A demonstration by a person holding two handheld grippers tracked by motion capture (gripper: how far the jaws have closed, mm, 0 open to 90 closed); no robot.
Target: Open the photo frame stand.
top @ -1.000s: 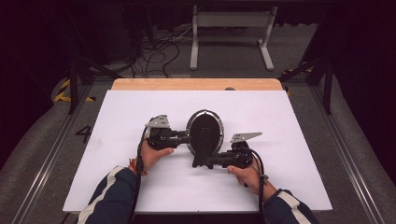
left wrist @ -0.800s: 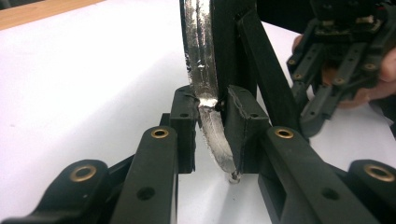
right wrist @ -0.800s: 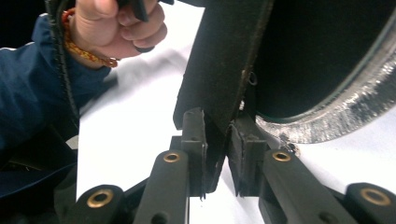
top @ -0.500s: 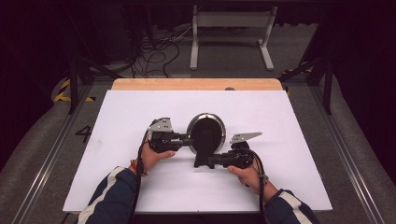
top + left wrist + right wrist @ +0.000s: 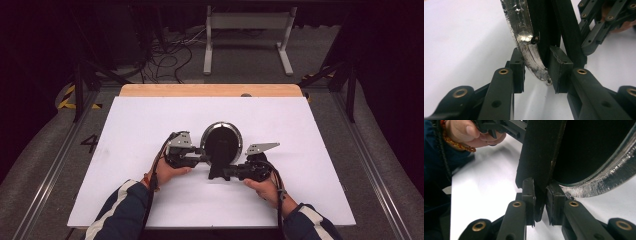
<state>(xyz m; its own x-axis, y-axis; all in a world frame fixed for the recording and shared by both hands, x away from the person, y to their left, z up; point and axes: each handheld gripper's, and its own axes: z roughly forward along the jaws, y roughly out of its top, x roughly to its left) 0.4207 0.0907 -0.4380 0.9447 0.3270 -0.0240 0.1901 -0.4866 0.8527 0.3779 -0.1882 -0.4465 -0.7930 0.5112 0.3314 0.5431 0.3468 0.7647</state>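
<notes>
A round frame (image 5: 221, 141) with a silver rim and a black back stands upright near the middle of the white table. In the left gripper view my left gripper (image 5: 536, 72) has its pads on either side of the silver rim (image 5: 524, 42), shut on the frame's edge. The high view shows my left gripper (image 5: 204, 156) coming in from the left. My right gripper (image 5: 540, 202) is shut on the frame's black stand flap (image 5: 539, 152) near its lower end. From above, my right gripper (image 5: 225, 172) sits at the frame's near right side.
The white table top (image 5: 125, 130) has open room on all sides of the frame. A wooden strip (image 5: 210, 90) runs along its far edge. Beyond it, on the floor, are cables (image 5: 170, 55) and a metal stand (image 5: 247, 30).
My left gripper has shifted slightly nearer and to the right with the frame's rim. The frame and right gripper have barely moved.
</notes>
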